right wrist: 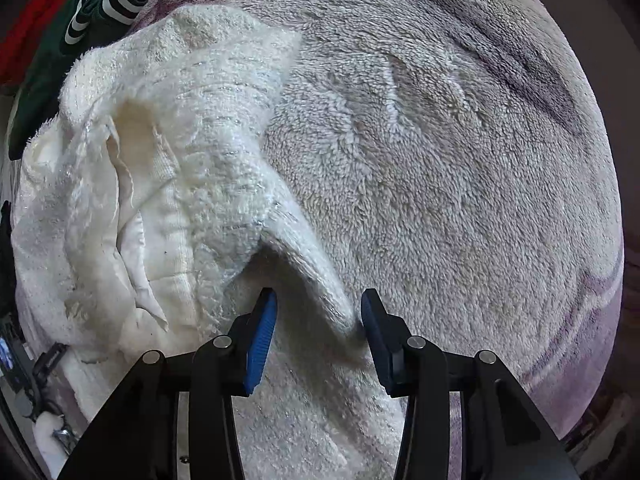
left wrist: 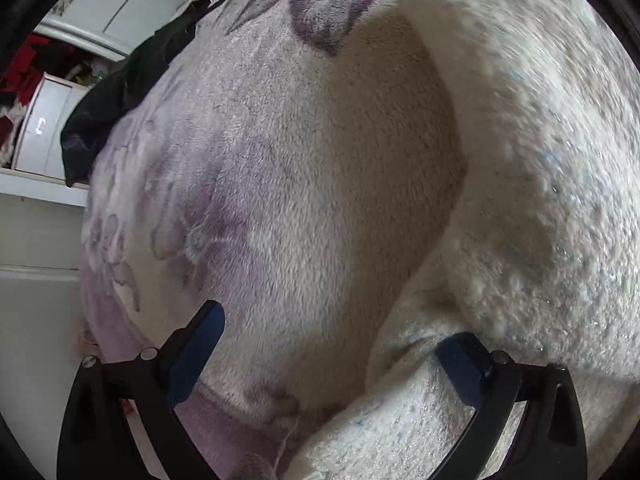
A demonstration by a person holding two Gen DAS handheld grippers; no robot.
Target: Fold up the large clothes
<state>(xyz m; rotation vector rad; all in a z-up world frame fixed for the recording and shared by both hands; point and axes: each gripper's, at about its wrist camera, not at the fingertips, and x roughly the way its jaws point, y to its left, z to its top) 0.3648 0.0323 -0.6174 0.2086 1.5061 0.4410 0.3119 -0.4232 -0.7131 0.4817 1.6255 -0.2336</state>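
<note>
A white fluffy garment point(right wrist: 168, 168) with glittery threads lies crumpled on a plush blanket point(right wrist: 440, 160). In the right wrist view its pale lining shows at the left, and a raised fold point(right wrist: 316, 280) runs down between the jaws of my right gripper point(right wrist: 318, 320), which stand open around it. In the left wrist view the same white garment point(left wrist: 540, 180) fills the right side. My left gripper point(left wrist: 332, 356) is wide open, its right finger point(left wrist: 464, 364) touching the garment's edge, its left finger point(left wrist: 200, 344) over the blanket.
The blanket point(left wrist: 280, 180) is cream with purple flowers. A black garment point(left wrist: 120, 92) lies at its far edge beside white drawers point(left wrist: 44, 128). Striped green and red clothes point(right wrist: 80, 8) are piled at the far left in the right wrist view.
</note>
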